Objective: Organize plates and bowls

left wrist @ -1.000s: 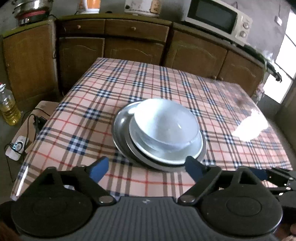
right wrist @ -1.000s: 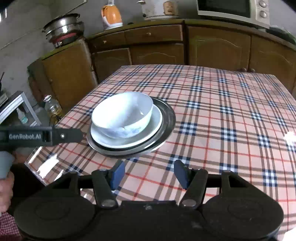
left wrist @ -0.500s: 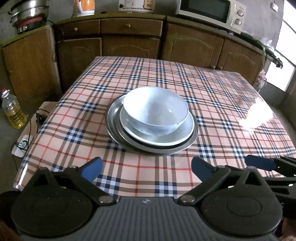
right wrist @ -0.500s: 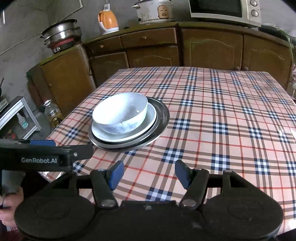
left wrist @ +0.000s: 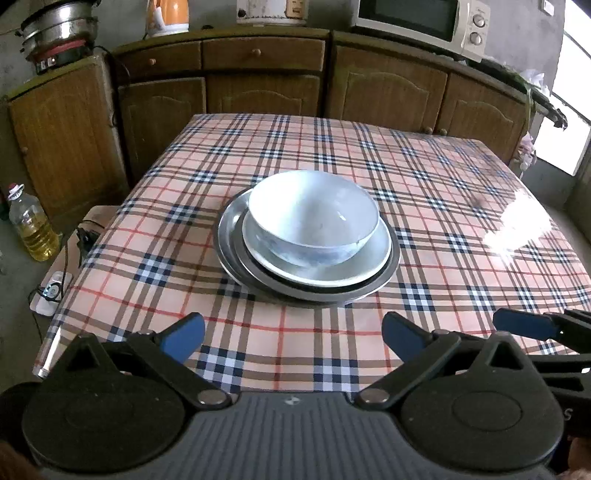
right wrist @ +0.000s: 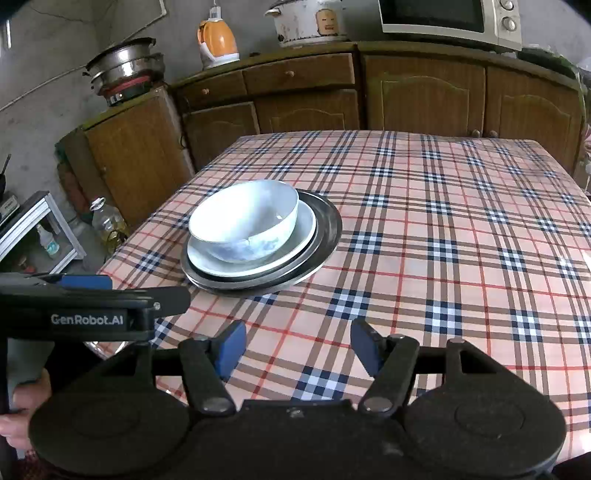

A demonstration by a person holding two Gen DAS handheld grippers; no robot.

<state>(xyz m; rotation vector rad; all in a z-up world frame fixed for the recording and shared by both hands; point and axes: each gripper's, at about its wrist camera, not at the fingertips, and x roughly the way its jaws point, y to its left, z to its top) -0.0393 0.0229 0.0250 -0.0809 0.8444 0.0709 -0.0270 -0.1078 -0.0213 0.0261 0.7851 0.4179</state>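
Note:
A white bowl point(left wrist: 313, 216) with faint blue marks sits in a white plate point(left wrist: 369, 260), which rests on stacked metal plates point(left wrist: 228, 240) in the near half of the checked table point(left wrist: 424, 173). My left gripper point(left wrist: 293, 336) hangs over the table's near edge, short of the stack, wide open with nothing between its blue pads. In the right wrist view the bowl point(right wrist: 243, 218), white plate point(right wrist: 304, 230) and metal plates point(right wrist: 327, 229) lie ahead to the left. My right gripper point(right wrist: 297, 347) is open and empty over the cloth, and its tip point(left wrist: 524, 326) shows in the left wrist view.
Wooden cabinets point(left wrist: 262, 85) line the wall beyond the table, with a microwave point(left wrist: 421, 22), kettle point(right wrist: 216, 42) and rice cooker point(right wrist: 310, 22) on top. An oil bottle point(left wrist: 31, 225) and cables lie on the floor at left. A hand point(right wrist: 26, 402) holds the left gripper.
The left gripper has drawn back from the stack and opened slightly wider; the bowl now looks farther away. The right gripper has barely moved.

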